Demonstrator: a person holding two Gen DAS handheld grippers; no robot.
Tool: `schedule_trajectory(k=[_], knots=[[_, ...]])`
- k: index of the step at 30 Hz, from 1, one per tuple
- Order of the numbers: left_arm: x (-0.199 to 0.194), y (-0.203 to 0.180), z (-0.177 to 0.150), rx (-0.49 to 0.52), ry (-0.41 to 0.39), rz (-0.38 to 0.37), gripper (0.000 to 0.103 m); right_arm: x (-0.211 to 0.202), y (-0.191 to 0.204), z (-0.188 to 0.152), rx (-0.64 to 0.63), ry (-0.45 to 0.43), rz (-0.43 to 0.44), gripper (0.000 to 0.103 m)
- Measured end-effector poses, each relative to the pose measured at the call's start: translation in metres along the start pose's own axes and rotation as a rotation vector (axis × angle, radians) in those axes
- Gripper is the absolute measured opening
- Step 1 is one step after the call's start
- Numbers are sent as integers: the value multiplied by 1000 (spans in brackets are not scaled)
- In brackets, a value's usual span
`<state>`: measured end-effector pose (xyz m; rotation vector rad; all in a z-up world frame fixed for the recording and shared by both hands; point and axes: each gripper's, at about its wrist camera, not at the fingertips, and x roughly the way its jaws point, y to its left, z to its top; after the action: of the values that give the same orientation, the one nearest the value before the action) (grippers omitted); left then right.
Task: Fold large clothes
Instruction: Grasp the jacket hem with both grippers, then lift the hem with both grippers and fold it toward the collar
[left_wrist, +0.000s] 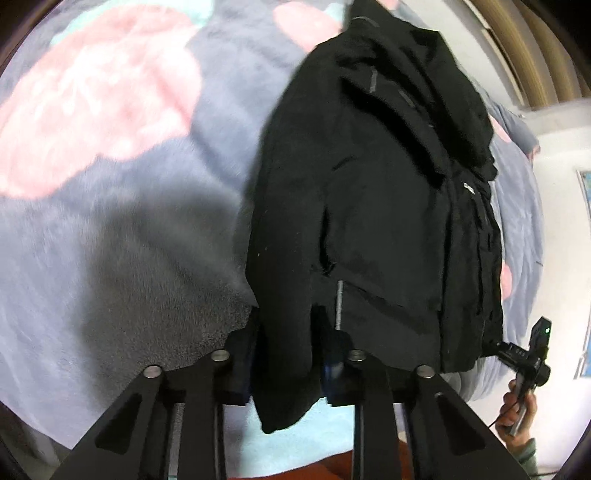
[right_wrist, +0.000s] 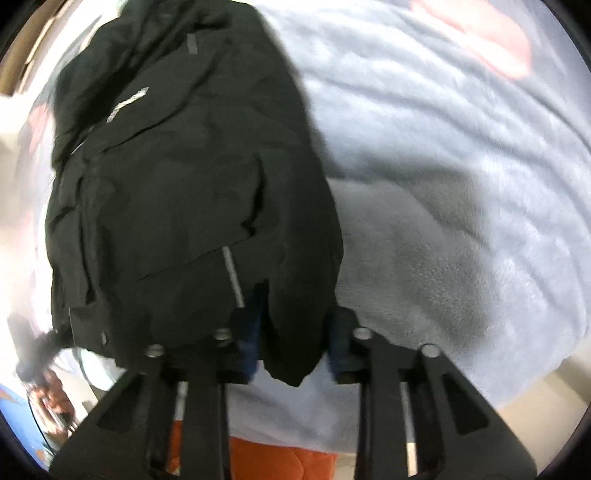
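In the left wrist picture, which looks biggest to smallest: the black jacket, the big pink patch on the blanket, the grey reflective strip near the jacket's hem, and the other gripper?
1. Black fabric jacket.
2. Large pink patch on the fluffy grey-blue blanket, clearly smaller.
3. Right gripper with its black handle.
4. Thin grey reflective strip, smallest.
The gripper sits at the distorted edge, so its rank is unsure.

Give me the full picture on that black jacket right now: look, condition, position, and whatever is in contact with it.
The black jacket looks like thin matte woven fabric with grey reflective strips, a pocket slit and a front zipper line. It is creased and bunched, partly folded over itself, stretching away over the grey-blue fleece blanket with pink patches. Its near hem is pinched at two corners: one fold hangs between the left gripper fingers, another between the right gripper fingers. Whether the near hem is lifted clear of the blanket is unclear.
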<state>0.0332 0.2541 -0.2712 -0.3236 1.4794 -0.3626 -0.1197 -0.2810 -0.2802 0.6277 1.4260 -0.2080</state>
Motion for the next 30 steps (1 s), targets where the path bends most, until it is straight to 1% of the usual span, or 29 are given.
schedule_trajectory(k=[1, 2, 4, 5, 6, 7, 8, 9, 10, 11, 13, 16, 19, 21, 23, 25, 27, 28, 30], knots=[[-1, -1, 2, 6, -2, -6, 24, 1, 5, 0, -23, 4, -15, 22], [-2, -1, 4, 7, 2, -28, 23, 5, 7, 0, -33, 12, -19, 23], [2, -3, 9, -5, 23, -107, 21, 18, 9, 3, -27, 48, -3, 28], [6, -4, 12, -13, 35, -129, 23, 26, 9, 5, -15, 70, -4, 28], [11, -8, 13, -17, 46, -123, 25, 31, 8, 8, -6, 84, -4, 29], [16, -11, 15, -3, 58, -95, 25, 33, 7, 9, 0, 84, -3, 28], [19, -18, 15, 23, 58, -61, 25, 32, 8, 10, -2, 74, -6, 25], [18, -26, 16, 59, 38, -22, 21, 29, 10, 11, -9, 58, -12, 19], [15, -31, 15, 76, 23, -9, 15, 21, 14, 11, -26, 30, -21, 13], [9, -36, 17, 96, 0, 1, 12, 14, 22, 12, -37, 6, -31, 12], [-7, -43, 26, 106, -51, -18, 10, -4, 29, 14, -55, -45, -36, 10], [-31, -53, 43, 98, -112, -86, 10, -37, 39, 24, -72, -113, -20, 10], [-55, -73, 66, 116, -185, -130, 10, -67, 56, 47, -69, -178, 6, 10], [-66, -90, 83, 140, -230, -140, 10, -78, 70, 64, -66, -223, 15, 9], [-81, -102, 104, 163, -278, -150, 10, -94, 72, 88, -66, -269, 26, 9], [-88, -114, 128, 172, -310, -167, 10, -103, 82, 113, -77, -304, 22, 9], [-97, -126, 155, 192, -346, -156, 10, -110, 89, 140, -89, -331, 19, 9], [-97, -131, 164, 195, -358, -153, 10, -116, 90, 148, -96, -343, 17, 9], [-99, -136, 190, 197, -384, -152, 10, -119, 98, 173, -110, -370, 8, 9]])
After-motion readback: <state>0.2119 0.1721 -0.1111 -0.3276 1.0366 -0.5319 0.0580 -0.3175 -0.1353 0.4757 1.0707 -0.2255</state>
